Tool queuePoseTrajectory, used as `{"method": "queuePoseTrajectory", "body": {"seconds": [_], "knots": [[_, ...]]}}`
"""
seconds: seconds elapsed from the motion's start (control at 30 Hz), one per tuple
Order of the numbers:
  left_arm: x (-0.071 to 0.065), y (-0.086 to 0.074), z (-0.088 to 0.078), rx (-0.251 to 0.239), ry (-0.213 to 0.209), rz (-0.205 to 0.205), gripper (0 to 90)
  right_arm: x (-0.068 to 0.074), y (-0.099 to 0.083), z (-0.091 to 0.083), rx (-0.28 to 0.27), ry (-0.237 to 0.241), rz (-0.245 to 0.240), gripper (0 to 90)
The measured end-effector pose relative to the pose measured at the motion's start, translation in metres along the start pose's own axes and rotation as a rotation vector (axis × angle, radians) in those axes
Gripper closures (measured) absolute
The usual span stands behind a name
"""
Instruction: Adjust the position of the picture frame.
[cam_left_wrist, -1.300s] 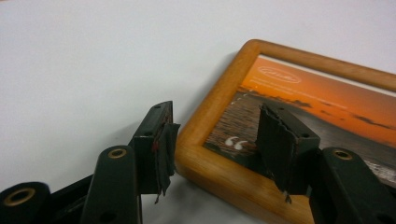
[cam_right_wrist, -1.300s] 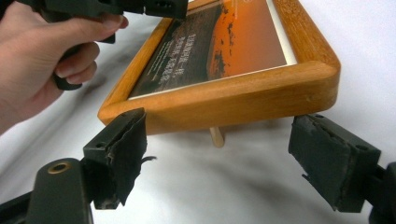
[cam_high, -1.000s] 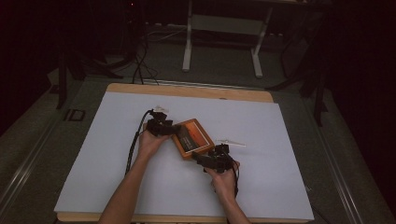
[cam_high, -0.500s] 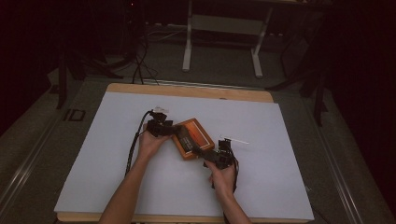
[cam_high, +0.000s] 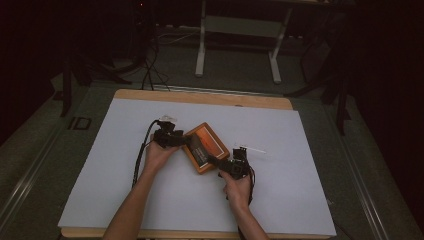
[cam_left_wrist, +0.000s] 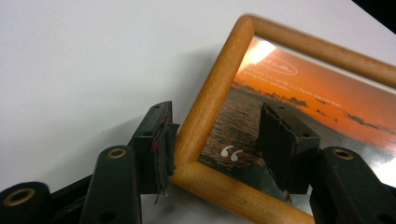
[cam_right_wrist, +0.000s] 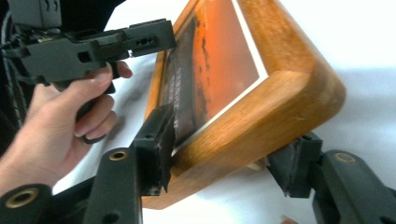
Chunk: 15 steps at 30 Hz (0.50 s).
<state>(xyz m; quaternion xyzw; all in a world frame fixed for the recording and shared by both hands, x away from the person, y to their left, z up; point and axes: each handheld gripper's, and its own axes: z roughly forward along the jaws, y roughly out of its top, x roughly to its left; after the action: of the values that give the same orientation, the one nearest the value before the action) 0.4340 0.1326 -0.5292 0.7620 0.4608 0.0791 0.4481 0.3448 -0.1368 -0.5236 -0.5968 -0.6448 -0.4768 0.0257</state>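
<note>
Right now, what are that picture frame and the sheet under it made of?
The picture frame looks like wood, honey-coloured with a smooth satin finish: faint grain shows on its rounded rails. Its front seems glazed, since a bright glare sits on the orange print. The white sheet looks matte, paper or plastic; I cannot tell which.

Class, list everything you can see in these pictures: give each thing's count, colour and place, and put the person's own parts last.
Wooden picture frame with an orange sunset print: one, honey-brown, mid-table, between both grippers.
White table sheet: one, covers the wooden tabletop.
Metal stand: one, pale grey, on the floor behind the table.
Left gripper: one, black, jaws straddle a frame corner.
Right gripper: one, black, jaws have just been closing around the frame's edge.
Hands: two, left hand and right hand, each holding a gripper.
</note>
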Motion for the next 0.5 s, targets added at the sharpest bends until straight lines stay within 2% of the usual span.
{"method": "queuePoseTrajectory", "body": {"seconds": [0.17, 0.33, 0.4, 0.5], "knots": [[0.001, 0.0, -0.005, -0.002, -0.006, 0.001, 47.1, 0.002, 0.002, -0.002, -0.02, -0.013, -0.05, 53.0], [0.002, -0.001, -0.007, -0.012, -0.012, -0.008, 47.0, 0.004, 0.004, -0.003, -0.043, -0.01, -0.069, 56.0], [0.003, -0.002, -0.008, -0.015, -0.018, -0.004, 46.7, 0.006, 0.007, 0.001, -0.042, 0.008, -0.074, 58.2], [0.004, -0.003, -0.014, -0.033, -0.036, -0.004, 47.4, 0.012, 0.007, 0.005, -0.052, 0.048, -0.078, 66.3]]}}
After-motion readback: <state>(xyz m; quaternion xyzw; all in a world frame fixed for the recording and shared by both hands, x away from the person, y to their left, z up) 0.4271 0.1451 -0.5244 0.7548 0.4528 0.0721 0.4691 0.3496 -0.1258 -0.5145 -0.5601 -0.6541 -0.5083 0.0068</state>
